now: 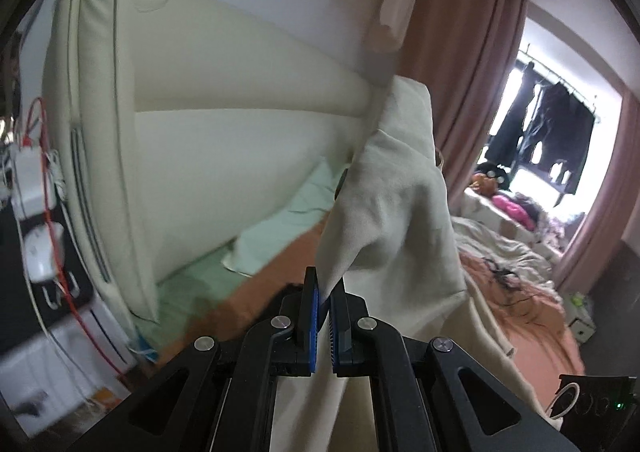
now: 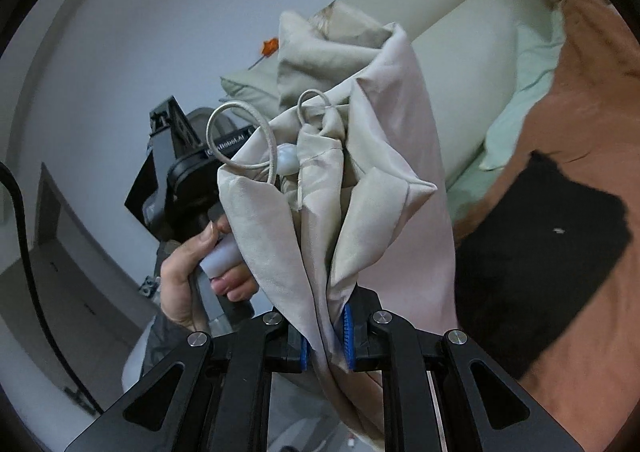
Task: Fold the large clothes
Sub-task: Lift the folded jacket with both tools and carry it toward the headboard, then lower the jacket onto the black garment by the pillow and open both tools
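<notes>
Garment: large beige piece, held up in the air above the bed, between both grippers. Left gripper: jaws pressed nearly together, pinching a thin pointed corner of the cloth between the blue pads; the rest of the fabric rises away from the jaws and drapes down to the right over the salmon-coloured bedcover. Right gripper: jaws pinching a thicker bunch of folded cloth, several layers gathered between the blue pads, so they stand slightly apart around it. An elastic cord loop with a pale round toggle hangs off the garment's hem in the right wrist view.

Left hand is seen from the right wrist view, wrapped around the handle of the other gripper, just beside the cloth's left edge.

Surroundings: cream padded headboard behind; pale green pillow at its base; black cloth lying flat on the bedcover to the right of the held garment; pink curtain beside a bright window. Left wrist view is motion-blurred at the edges.
</notes>
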The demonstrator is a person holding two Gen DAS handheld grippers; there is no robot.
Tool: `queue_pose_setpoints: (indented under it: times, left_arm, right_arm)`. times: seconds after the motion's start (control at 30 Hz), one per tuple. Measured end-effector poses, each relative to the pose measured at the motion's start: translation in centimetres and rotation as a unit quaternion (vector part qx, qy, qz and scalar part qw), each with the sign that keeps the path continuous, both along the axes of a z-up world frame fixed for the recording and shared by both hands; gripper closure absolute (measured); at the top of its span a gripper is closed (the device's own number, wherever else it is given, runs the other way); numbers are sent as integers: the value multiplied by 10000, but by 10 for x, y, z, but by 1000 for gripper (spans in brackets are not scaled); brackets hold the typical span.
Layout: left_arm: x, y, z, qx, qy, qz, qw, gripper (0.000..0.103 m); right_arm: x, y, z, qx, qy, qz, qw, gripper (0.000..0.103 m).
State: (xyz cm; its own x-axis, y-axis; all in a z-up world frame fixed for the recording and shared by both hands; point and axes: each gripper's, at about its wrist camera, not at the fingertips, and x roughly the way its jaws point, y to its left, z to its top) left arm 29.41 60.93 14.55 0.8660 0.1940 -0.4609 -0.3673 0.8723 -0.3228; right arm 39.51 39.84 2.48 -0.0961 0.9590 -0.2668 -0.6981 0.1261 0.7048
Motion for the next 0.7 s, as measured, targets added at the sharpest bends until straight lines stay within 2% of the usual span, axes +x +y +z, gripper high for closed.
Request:
queue_pose_setpoints:
  times: [0.13, 0.27, 0.43, 0.7]
  left_arm:
    - [23, 17, -10, 93, 149, 95, 9998, 100]
    - [61, 32, -34, -32, 272, 126, 9995, 100]
    - [117, 46, -67, -241, 398, 4, 9989, 100]
    - [186, 46, -108, -155, 824, -86, 9964, 101]
  right_arm:
    - [19, 14, -21, 49, 207, 132, 9997, 89]
    - [48, 20, -47, -140, 319, -61, 9994, 89]
    - [98, -2, -75, -361, 406, -422, 9976, 89]
    - [169, -25, -131, -500, 866, -770, 9920, 90]
